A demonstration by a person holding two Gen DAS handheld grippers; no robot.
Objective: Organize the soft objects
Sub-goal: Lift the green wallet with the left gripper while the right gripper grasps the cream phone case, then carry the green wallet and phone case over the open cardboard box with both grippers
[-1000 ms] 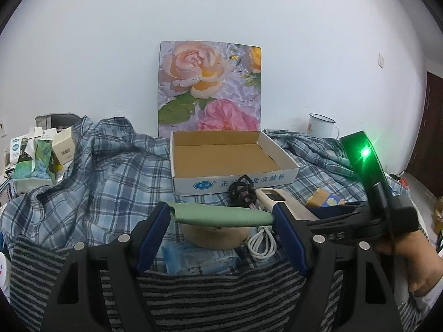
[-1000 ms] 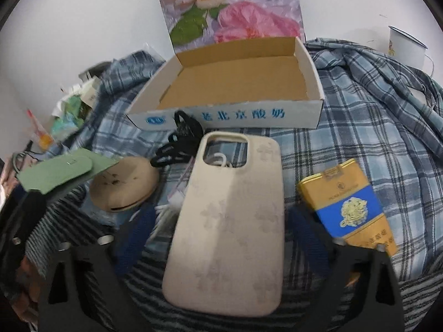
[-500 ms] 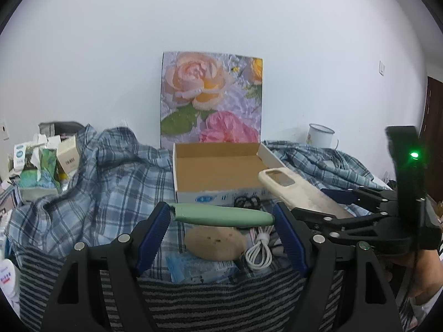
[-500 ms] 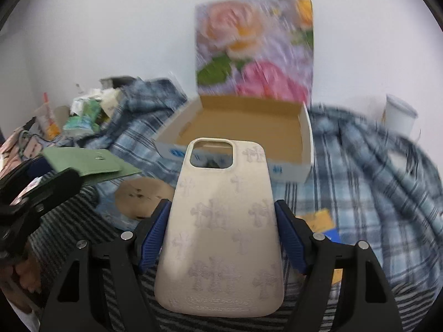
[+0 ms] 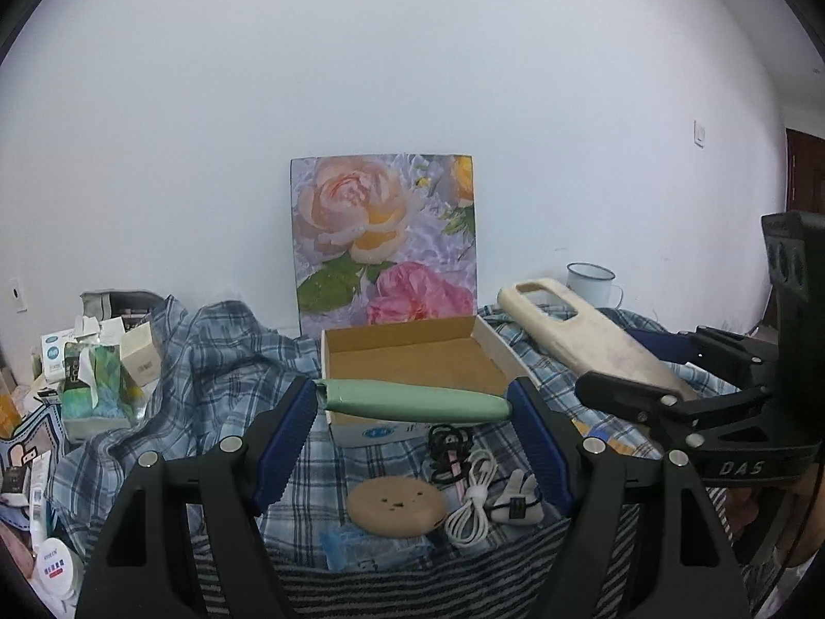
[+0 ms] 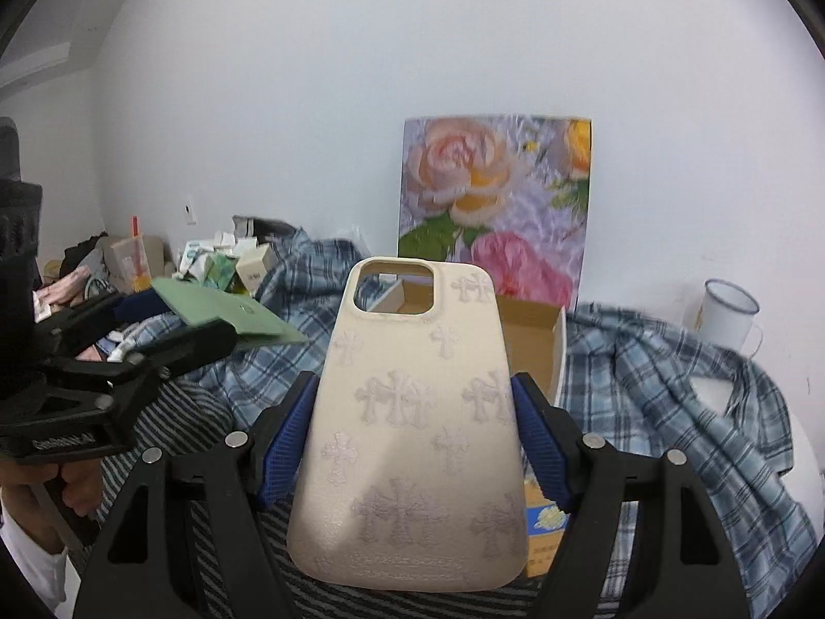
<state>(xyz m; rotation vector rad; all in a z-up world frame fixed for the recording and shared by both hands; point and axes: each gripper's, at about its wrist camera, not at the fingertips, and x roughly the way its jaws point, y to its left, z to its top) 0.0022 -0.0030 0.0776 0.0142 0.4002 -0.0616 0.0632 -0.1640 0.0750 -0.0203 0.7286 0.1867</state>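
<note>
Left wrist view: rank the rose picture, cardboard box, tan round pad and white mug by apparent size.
1. rose picture
2. cardboard box, nearly as large
3. tan round pad
4. white mug, though farthest from the camera

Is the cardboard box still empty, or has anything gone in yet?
Empty as far as visible: the cardboard box shows only bare brown floor. Its near strip is hidden behind the green case.

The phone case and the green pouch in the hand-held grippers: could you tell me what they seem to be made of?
Phone case: probably soft silicone or leather-look plastic; matte cream, faintly grainy, with raised pale crosses. Green pouch: likely thin faux leather or felt; flat, matte sage, with a small snap visible in the right wrist view. Neither can be told for sure.
</note>
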